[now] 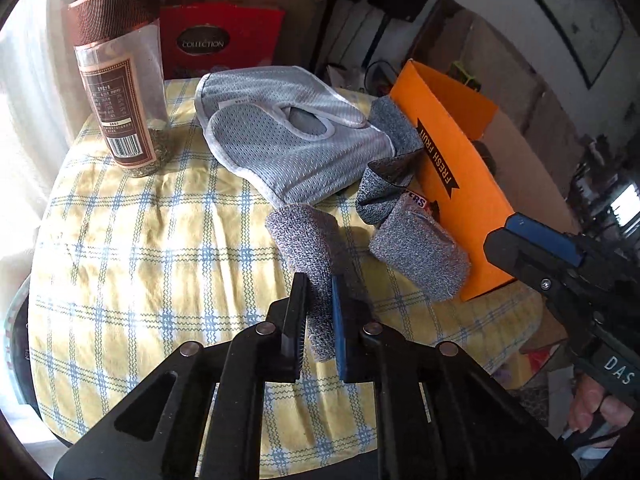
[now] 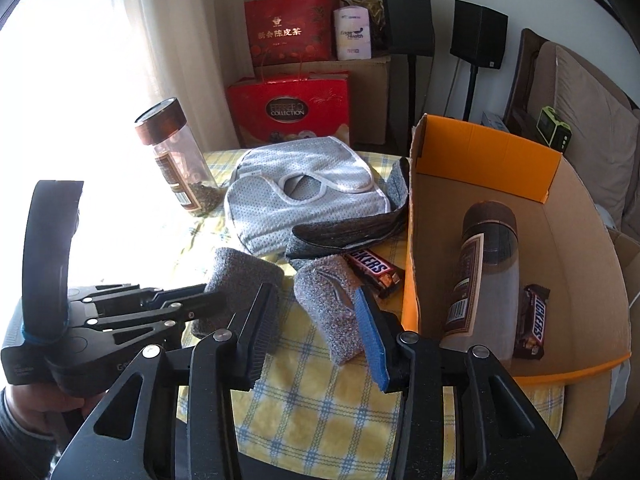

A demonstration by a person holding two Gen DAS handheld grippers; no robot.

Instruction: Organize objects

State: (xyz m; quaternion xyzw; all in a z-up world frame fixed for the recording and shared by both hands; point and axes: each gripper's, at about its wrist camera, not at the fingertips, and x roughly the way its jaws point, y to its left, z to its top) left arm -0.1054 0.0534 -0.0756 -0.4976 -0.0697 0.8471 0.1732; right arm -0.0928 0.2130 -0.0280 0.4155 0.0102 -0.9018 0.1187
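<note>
Grey knit sock (image 1: 312, 256), rolled and speckled, is pinched by left fingers (image 1: 298, 312); right fingers (image 2: 370, 328) spread.

A grey knit sock (image 1: 308, 256) lies on the checked cloth, its near end pinched. A second grey sock (image 1: 416, 248) leans against the orange cardboard box (image 1: 460, 208), over a Snickers bar (image 2: 372, 270). A grey mesh pad (image 1: 292, 140) lies flat behind. A brown-lidded jar (image 1: 124, 80) stands upright. Inside the box lie another jar (image 2: 480, 280) and another Snickers bar (image 2: 532, 322).
</note>
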